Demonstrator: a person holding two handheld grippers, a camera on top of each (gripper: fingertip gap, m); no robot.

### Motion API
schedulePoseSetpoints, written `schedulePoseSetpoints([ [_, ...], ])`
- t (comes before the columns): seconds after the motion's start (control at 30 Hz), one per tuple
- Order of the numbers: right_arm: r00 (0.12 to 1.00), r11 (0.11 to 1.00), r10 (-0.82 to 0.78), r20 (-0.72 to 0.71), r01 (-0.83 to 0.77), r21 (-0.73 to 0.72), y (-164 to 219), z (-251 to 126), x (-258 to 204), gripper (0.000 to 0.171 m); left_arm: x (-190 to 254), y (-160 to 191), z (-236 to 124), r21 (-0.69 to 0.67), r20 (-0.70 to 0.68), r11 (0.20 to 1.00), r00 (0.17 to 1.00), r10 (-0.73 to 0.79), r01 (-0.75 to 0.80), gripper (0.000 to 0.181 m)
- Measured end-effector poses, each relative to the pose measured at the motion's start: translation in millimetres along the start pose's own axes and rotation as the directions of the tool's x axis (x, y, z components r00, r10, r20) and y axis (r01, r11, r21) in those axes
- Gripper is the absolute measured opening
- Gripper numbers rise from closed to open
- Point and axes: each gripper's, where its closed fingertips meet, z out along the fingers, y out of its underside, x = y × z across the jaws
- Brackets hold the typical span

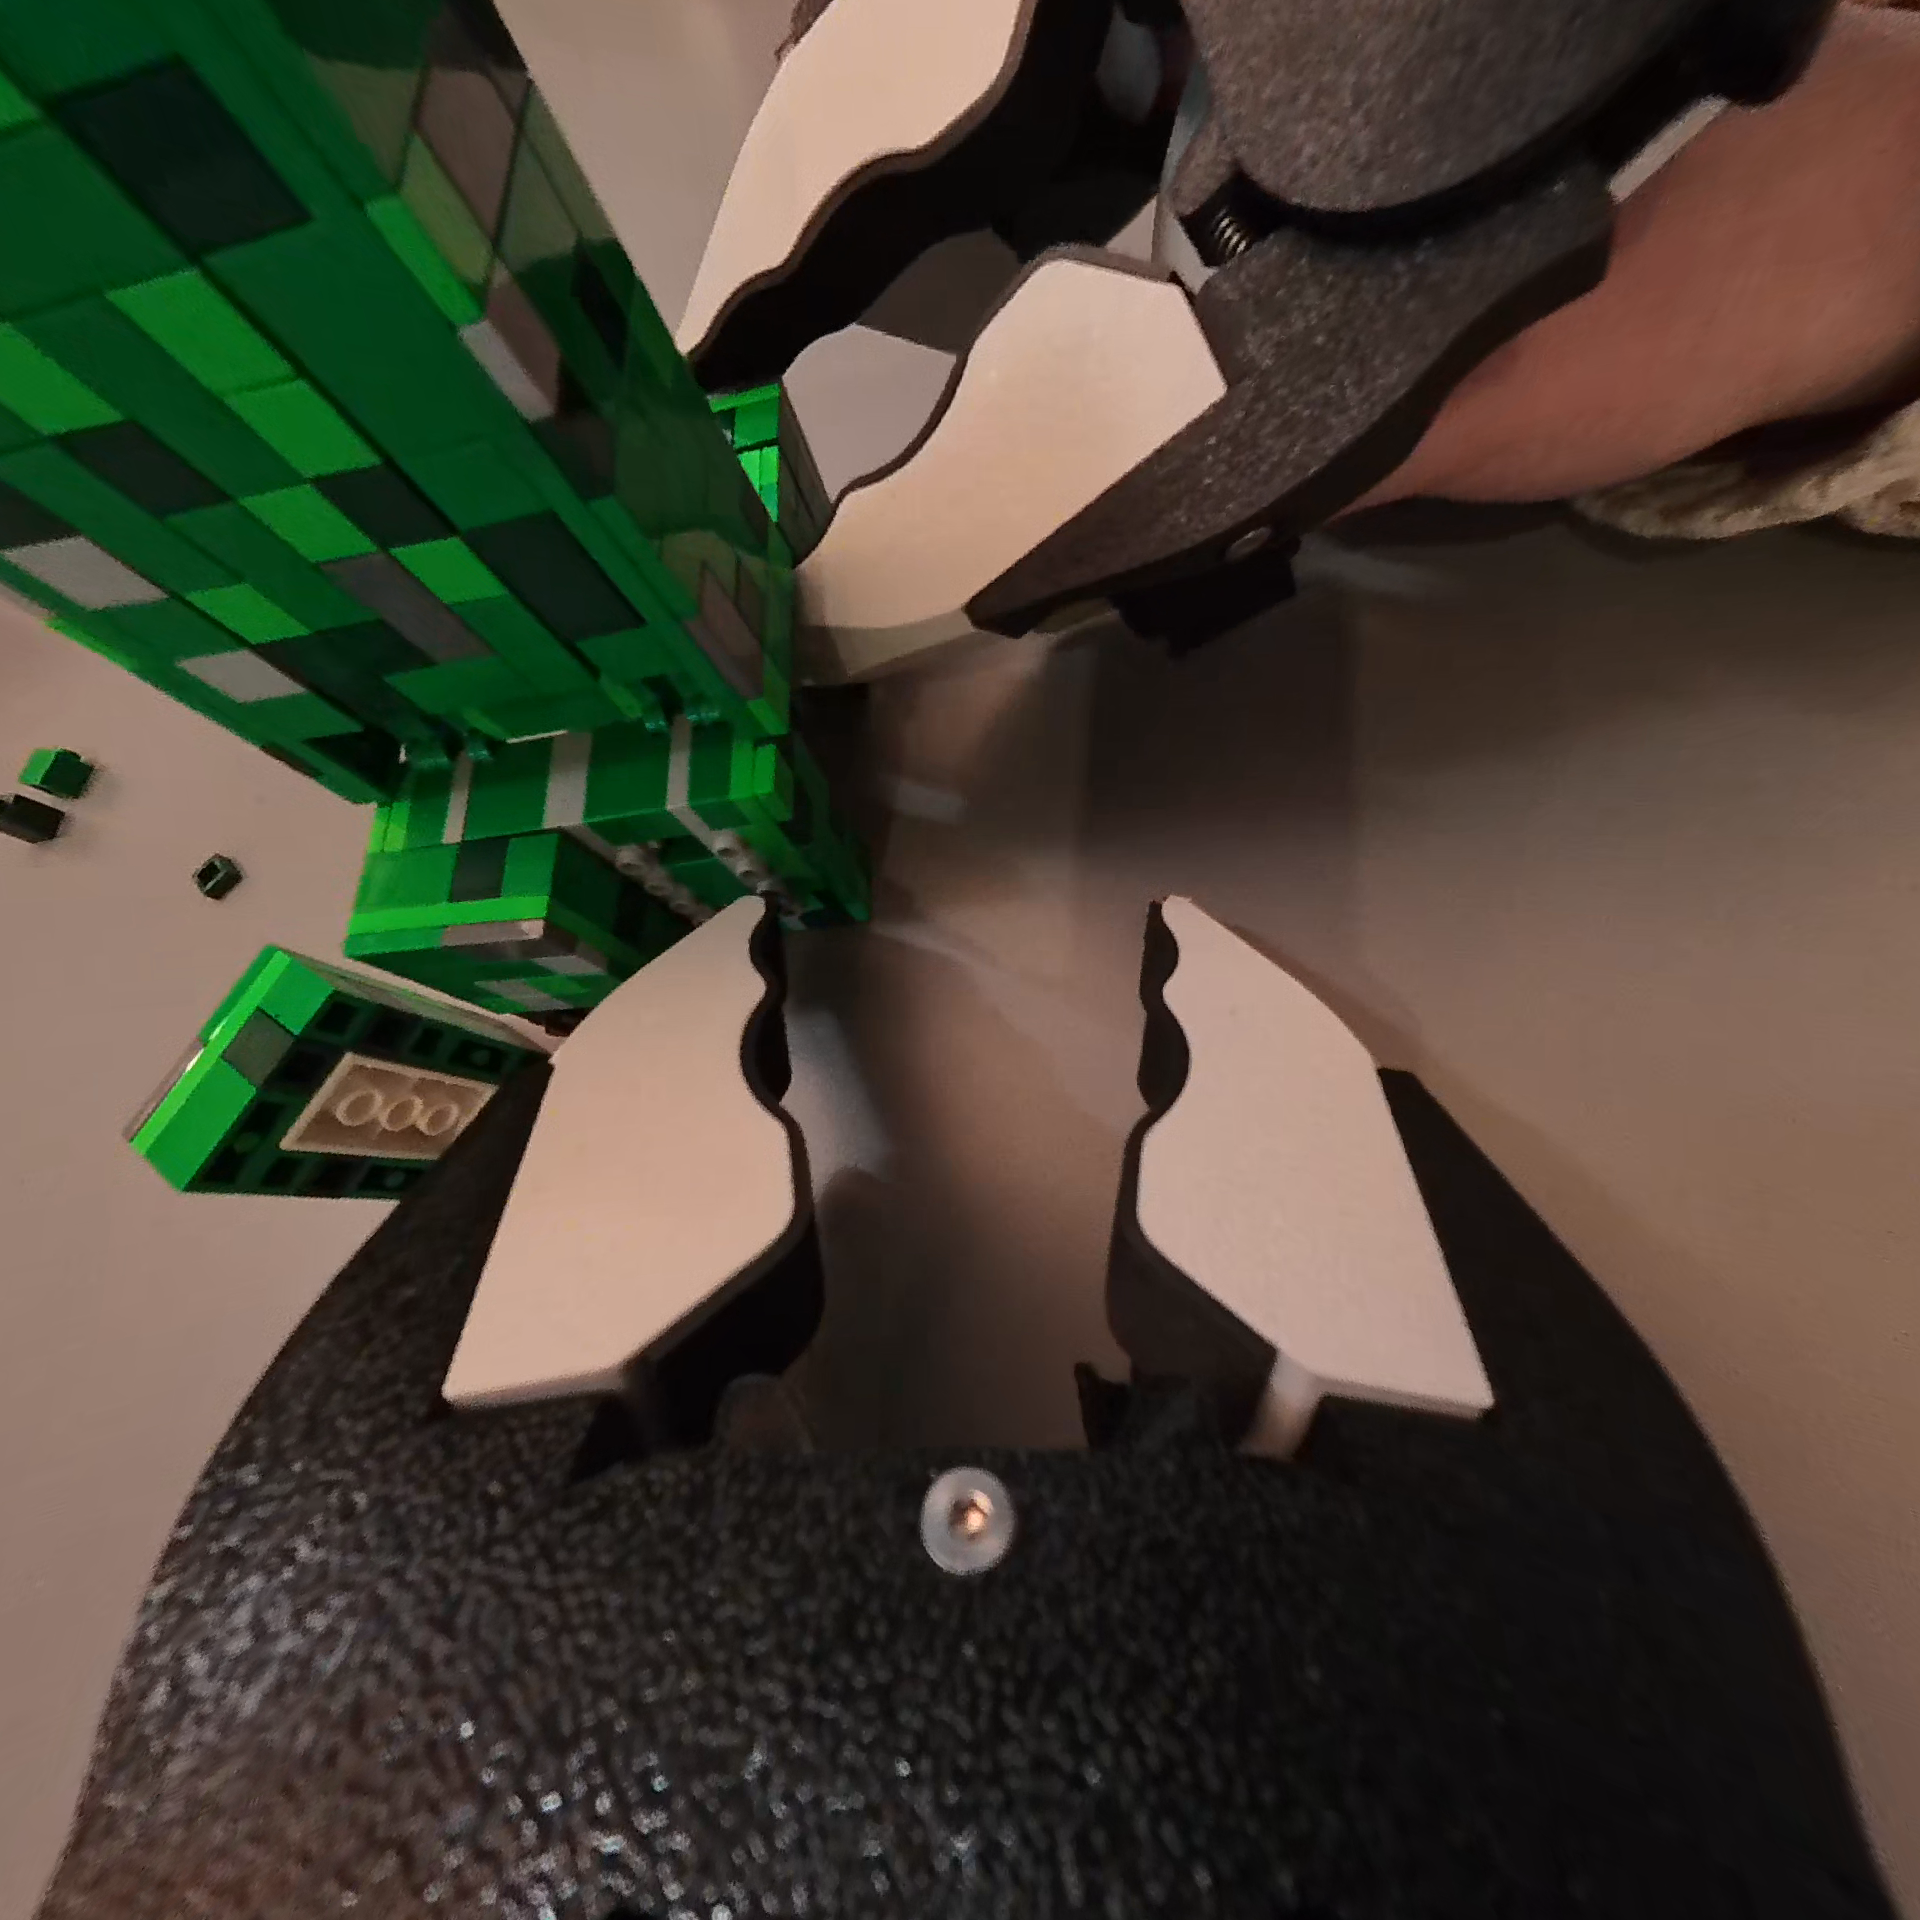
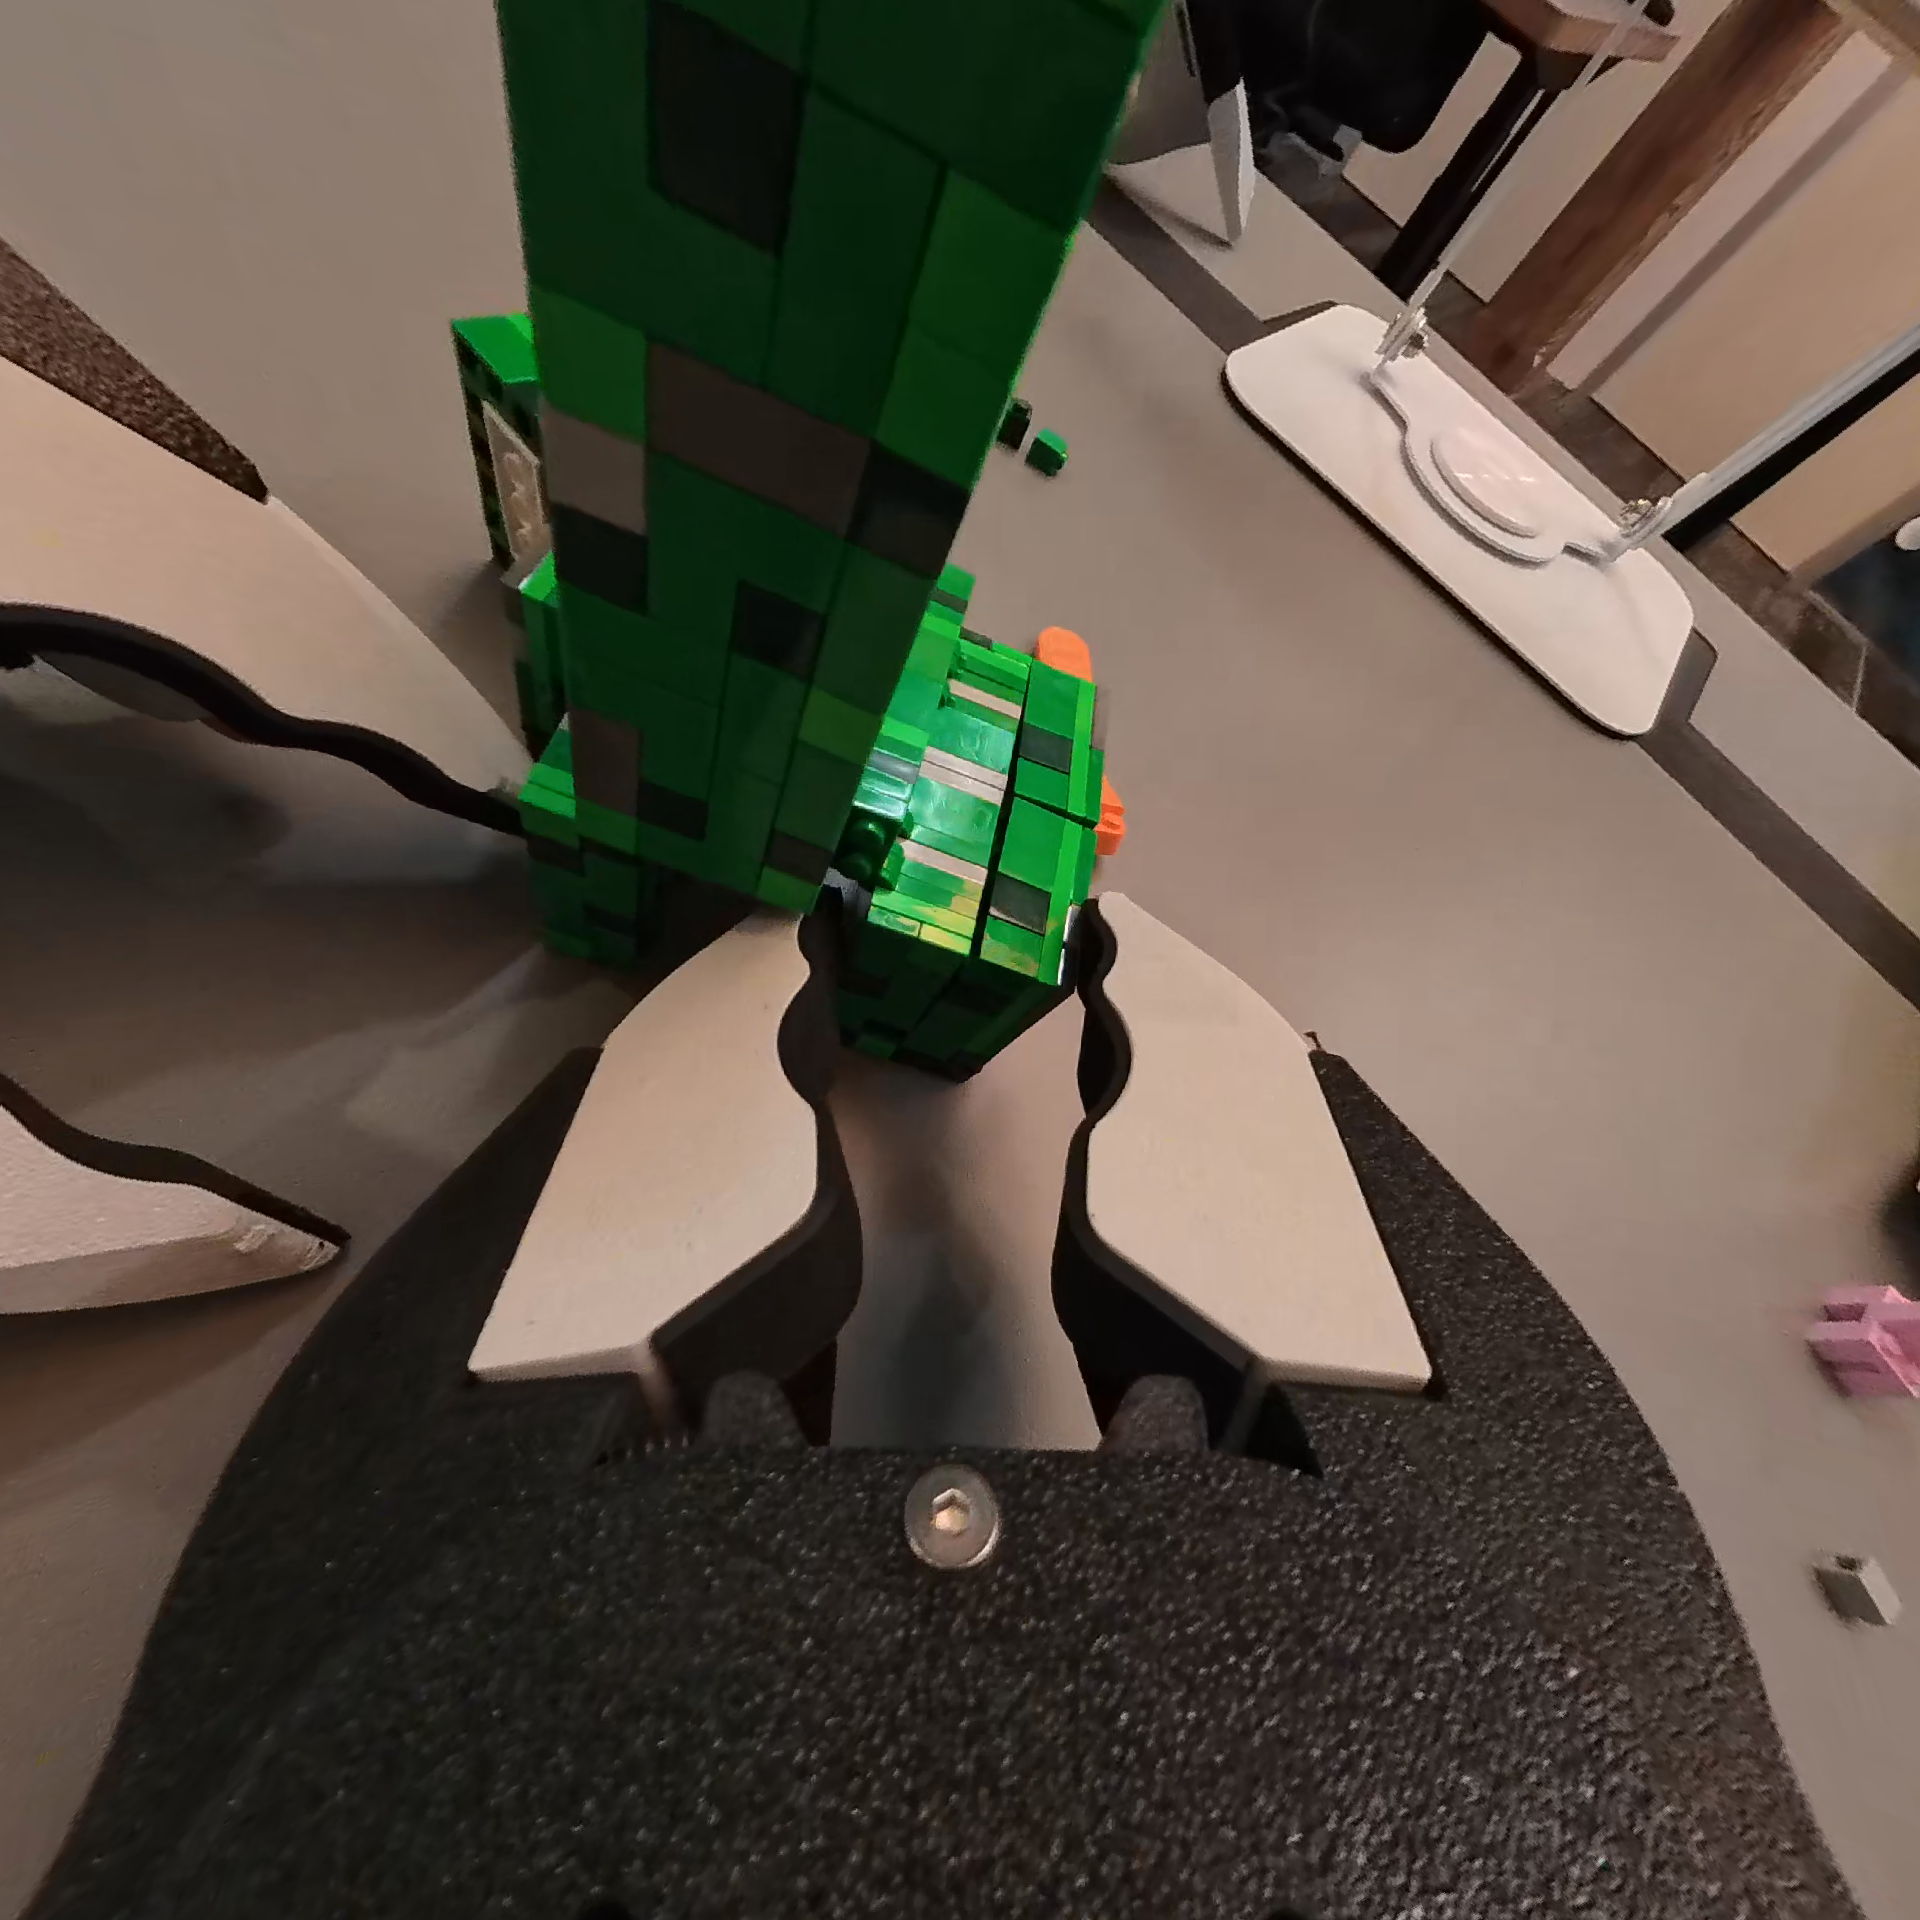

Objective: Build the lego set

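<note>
A tall green, dark green and grey Lego model (image 2: 790,436) stands on the grey table (image 2: 1299,831); it also shows in the left wrist view (image 1: 312,416). My right gripper (image 2: 956,920) is shut on the model's front foot block (image 2: 935,935), one fingertip on each side. In the left wrist view the right gripper (image 1: 758,468) reaches in from the upper right. My left gripper (image 1: 961,920) is open and empty, its left fingertip (image 1: 753,925) against the model's base. In the right wrist view the left gripper (image 2: 426,1023) is at the left edge.
A separate green block with a tan plate (image 1: 312,1091) lies beside the model. Small loose green pieces (image 1: 57,774) lie further off. An orange piece (image 2: 1065,649) sticks out behind the foot. A white stand base (image 2: 1455,520), a pink piece (image 2: 1870,1351) and a grey brick (image 2: 1855,1590) are on the right.
</note>
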Motion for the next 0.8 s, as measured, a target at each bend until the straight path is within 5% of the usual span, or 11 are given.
schedulePoseSetpoints([
  [0.53, 0.999, 1.0, 0.003, 0.039, -0.004, 0.008, -1.3, 0.1, -0.8, 0.041, 0.3, 0.0, -0.2, -0.001, 0.001, 1.0, 1.0, -0.002, 0.002, 0.065],
  [0.63, 0.995, 0.999, 0.033, 0.094, -0.031, -0.024, 2.4, 3.4, -4.5, 0.064, 0.5, 0.5, 0.0, -0.001, 0.001, 1.0, 1.0, -0.001, 0.001, 0.064],
  [0.8, 0.986, 0.999, 0.031, 0.162, -0.028, -0.021, 0.1, 6.7, -10.0, 0.06, 1.2, -0.2, 0.3, -0.002, -0.001, 1.0, 1.0, -0.002, 0.002, 0.063],
])
